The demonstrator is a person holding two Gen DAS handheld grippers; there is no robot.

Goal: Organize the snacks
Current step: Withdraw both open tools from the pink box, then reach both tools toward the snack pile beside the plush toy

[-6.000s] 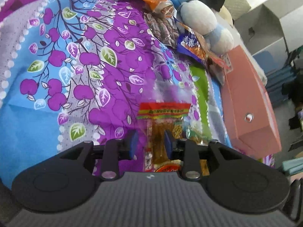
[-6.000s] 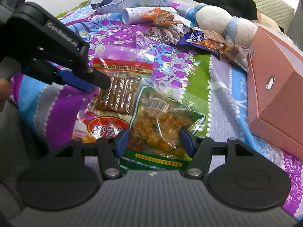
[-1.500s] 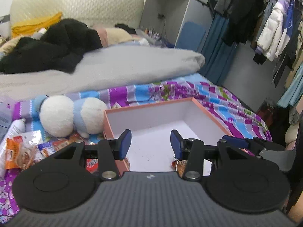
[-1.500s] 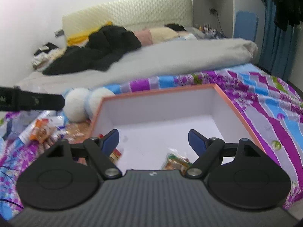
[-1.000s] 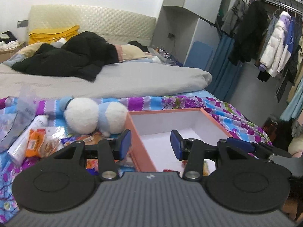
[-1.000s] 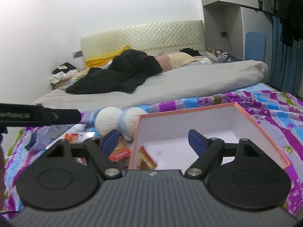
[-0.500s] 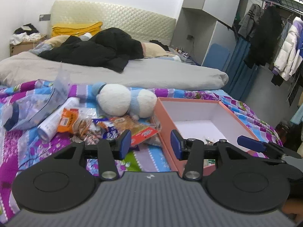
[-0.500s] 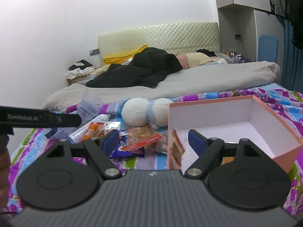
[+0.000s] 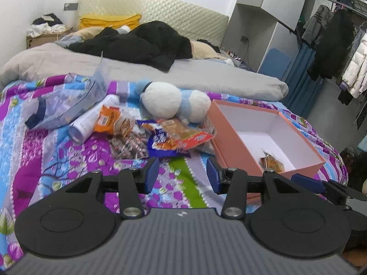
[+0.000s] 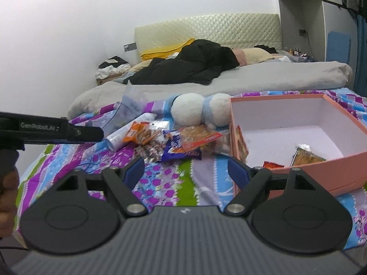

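A pink box (image 9: 231, 146) (image 10: 339, 160) with a white inside lies open on the patterned bedspread, with snack packets (image 9: 271, 163) (image 10: 306, 155) in its near end. Loose snacks lie left of it: a red and orange packet (image 9: 183, 135) (image 10: 199, 137) over a purple one (image 9: 160, 142) (image 10: 174, 147), an orange packet (image 9: 107, 120) (image 10: 137, 133) and a dark mixed bag (image 9: 127, 147). My left gripper (image 9: 182, 176) is open and empty over the bedspread, short of the pile. My right gripper (image 10: 185, 170) is open and empty, near the box's corner.
A white and blue plush toy (image 9: 174, 104) (image 10: 199, 110) leans against the box's far corner. A white tube (image 9: 91, 121) and a clear plastic bag (image 9: 66, 105) lie at the left. A grey duvet and dark clothes cover the bed behind; a wardrobe stands right.
Both grippers have swung left and lowered, away from over the box. The loose snack pile has come into the middle of both views; the box now sits at the right. The jaws kept their width.
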